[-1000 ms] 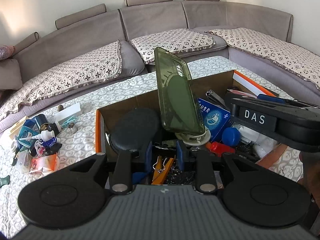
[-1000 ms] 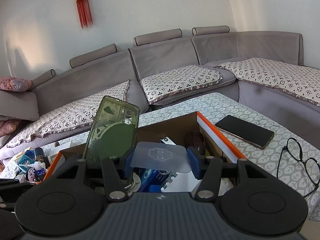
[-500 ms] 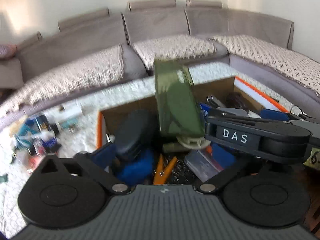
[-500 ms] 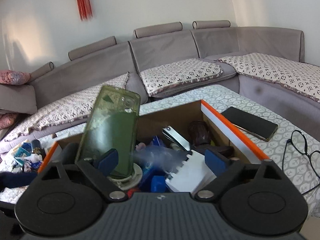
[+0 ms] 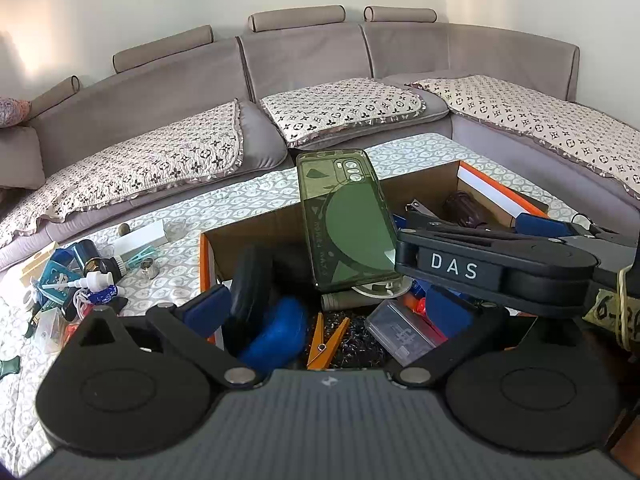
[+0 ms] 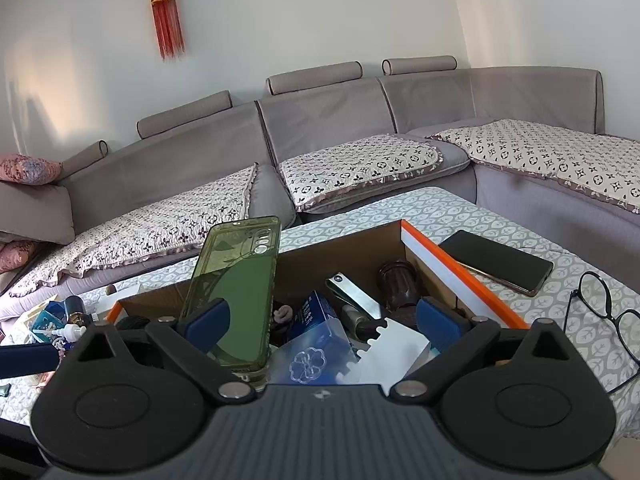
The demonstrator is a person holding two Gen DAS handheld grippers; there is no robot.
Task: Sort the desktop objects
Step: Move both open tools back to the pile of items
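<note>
Both the left gripper (image 5: 324,312) and right gripper (image 6: 320,318) stood wide and empty, the right's fingers having just been opening. The clear plastic clover piece (image 6: 306,362) lay in the orange-edged cardboard box (image 6: 460,276). Next: fetch from the table clutter (image 5: 68,280).

You have one cardboard box (image 6: 340,252), and in it one green phone case (image 6: 236,280), one orange clothespin (image 5: 326,340), one nail clipper (image 6: 352,294), one blue carton (image 6: 316,314), one dark jar (image 6: 398,284) and one clear plastic case (image 5: 404,334). On the tabletop (image 6: 440,208) you have one black phone (image 6: 496,260) and one pair of glasses (image 6: 600,316). The loose heap (image 5: 72,280) beside the box is too jumbled to count.
</note>
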